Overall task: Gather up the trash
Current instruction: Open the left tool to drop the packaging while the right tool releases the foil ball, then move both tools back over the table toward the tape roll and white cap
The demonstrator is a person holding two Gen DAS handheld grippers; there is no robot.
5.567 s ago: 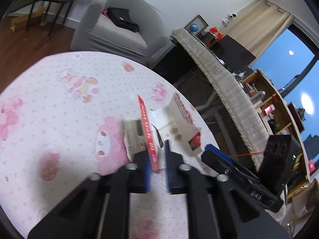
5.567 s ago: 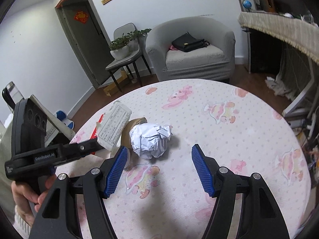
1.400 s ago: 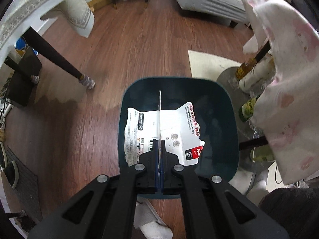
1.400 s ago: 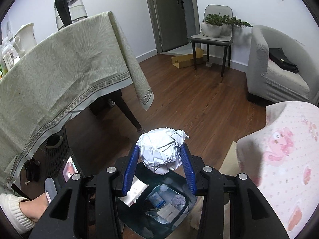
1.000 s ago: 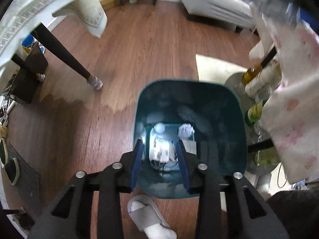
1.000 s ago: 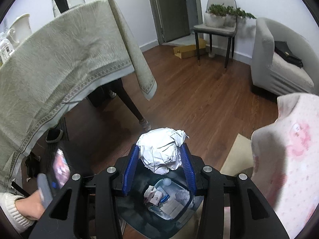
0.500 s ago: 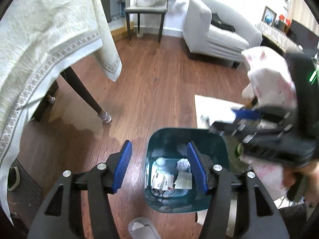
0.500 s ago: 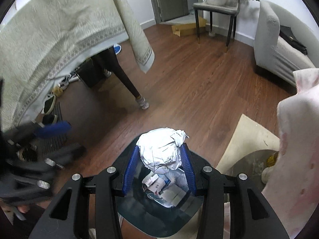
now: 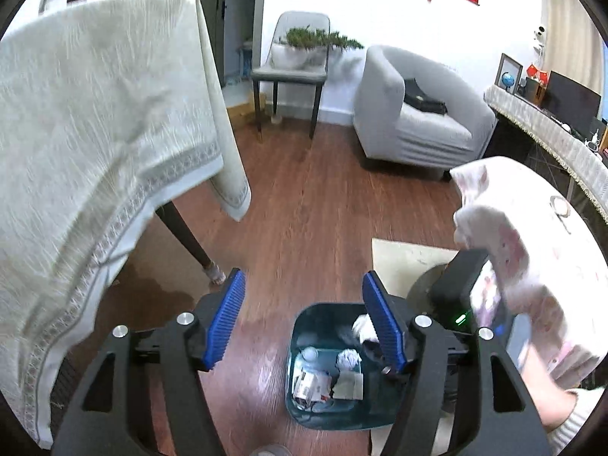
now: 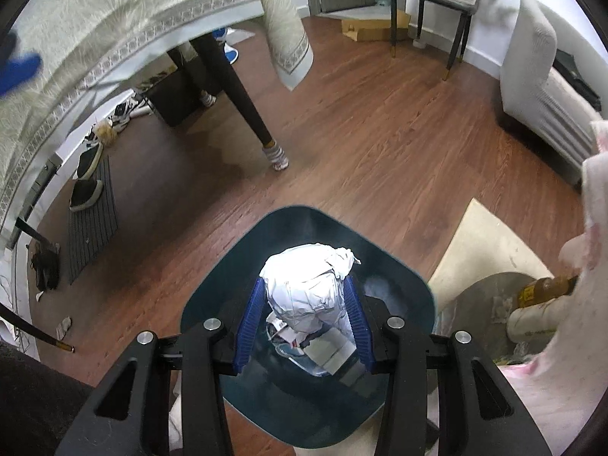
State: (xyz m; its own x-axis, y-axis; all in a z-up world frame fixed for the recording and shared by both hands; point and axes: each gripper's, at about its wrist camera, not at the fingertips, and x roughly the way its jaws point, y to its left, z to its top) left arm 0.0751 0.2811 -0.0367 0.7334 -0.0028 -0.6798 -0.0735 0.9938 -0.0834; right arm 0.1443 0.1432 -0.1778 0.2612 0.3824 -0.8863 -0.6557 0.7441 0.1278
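Right gripper (image 10: pixel 303 317) pinches crumpled foil ball (image 10: pixel 307 290) above dark teal bin (image 10: pixel 212 296) (paper scraps inside). Left gripper (image 9: pixel 304 323) spread, jaws just opening, nothing between.

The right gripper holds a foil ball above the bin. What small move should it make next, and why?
Probably open the right gripper and let the foil ball drop. Its fingers clamp the ball directly over the open bin, where other trash already lies. The left gripper, whose jaws have just been opening, is empty and off to the side, so nothing seems to block the fall.
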